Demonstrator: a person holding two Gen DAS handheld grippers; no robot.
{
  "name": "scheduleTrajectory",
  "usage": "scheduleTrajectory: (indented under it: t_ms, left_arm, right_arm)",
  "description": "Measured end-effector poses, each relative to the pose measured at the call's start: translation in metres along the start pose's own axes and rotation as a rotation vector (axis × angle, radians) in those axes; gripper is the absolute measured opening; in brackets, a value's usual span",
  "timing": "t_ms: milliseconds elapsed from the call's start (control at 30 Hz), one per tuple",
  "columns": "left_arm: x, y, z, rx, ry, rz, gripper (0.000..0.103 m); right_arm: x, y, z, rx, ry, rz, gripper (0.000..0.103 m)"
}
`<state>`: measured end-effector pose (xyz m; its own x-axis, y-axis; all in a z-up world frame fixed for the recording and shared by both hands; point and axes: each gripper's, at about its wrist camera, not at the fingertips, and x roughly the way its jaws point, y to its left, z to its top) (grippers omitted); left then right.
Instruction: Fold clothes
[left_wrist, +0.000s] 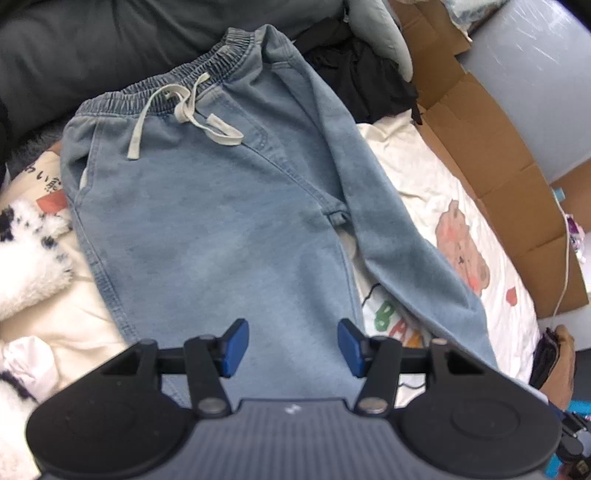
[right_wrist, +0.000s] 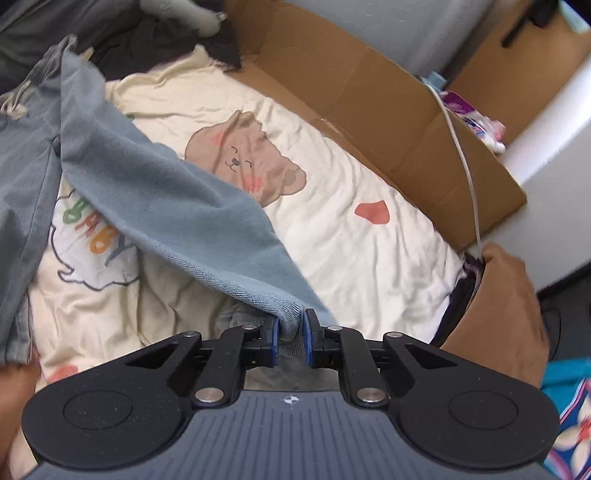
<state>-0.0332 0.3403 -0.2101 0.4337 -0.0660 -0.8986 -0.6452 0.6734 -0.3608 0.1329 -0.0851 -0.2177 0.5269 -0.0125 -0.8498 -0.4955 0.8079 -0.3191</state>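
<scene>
Light blue denim drawstring pants (left_wrist: 207, 206) lie on a cream bedsheet (left_wrist: 424, 177), waistband far, legs toward me. My left gripper (left_wrist: 291, 347) is open and empty, hovering over the lower part of the left leg. The right leg (left_wrist: 417, 266) runs off to the right. In the right wrist view my right gripper (right_wrist: 290, 334) is shut on the hem of that leg (right_wrist: 177, 206) and holds it lifted off the sheet (right_wrist: 369, 258).
A flattened cardboard box (left_wrist: 491, 166) lines the bed's right side, with a white cable (right_wrist: 465, 155) over it. Dark clothes (left_wrist: 362, 70) lie beyond the waistband. A white fluffy item (left_wrist: 26, 258) sits at the left. A brown item (right_wrist: 506, 306) lies near the right.
</scene>
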Motion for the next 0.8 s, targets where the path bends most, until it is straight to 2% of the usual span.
scheduleTrajectory:
  t_ms: [100,167,200,233,367,433,533,600,733,800]
  left_arm:
    - [0.003,-0.008,0.008,-0.017,-0.014,-0.016,0.055]
    - [0.005,-0.015,0.018,-0.022,-0.024,-0.017,0.056]
    - [0.006,-0.019,0.024,-0.018,-0.031,-0.016,0.056]
    - [0.008,-0.024,0.031,-0.005,-0.042,-0.012,0.056]
    - [0.025,-0.043,0.061,0.026,-0.078,0.01,0.056]
    - [0.038,-0.047,0.079,0.012,-0.095,0.01,0.056]
    - [0.06,-0.053,0.104,0.002,-0.116,0.023,0.056]
    - [0.076,-0.054,0.116,0.006,-0.127,0.041,0.056]
    - [0.102,-0.05,0.127,0.021,-0.133,0.043,0.056]
    - [0.112,-0.046,0.129,0.03,-0.133,0.047,0.056]
  right_arm:
    - [-0.002,-0.013,0.018,-0.077,0.041,0.057,0.011]
    - [0.0,-0.019,0.033,-0.177,0.078,0.095,0.01]
    - [0.001,-0.022,0.041,-0.215,0.095,0.106,0.009]
    - [0.003,-0.026,0.048,-0.232,0.1,0.113,0.002]
    - [0.015,-0.047,0.063,-0.197,0.07,0.108,0.0]
    - [0.025,-0.06,0.062,-0.129,0.049,0.124,0.0]
    - [0.044,-0.07,0.045,-0.036,0.031,0.153,0.0]
    - [0.051,-0.07,0.028,0.019,-0.002,0.209,0.0]
    - [0.059,-0.052,-0.016,0.051,-0.057,0.246,0.0]
    - [0.063,-0.044,-0.037,0.086,-0.082,0.237,0.008]
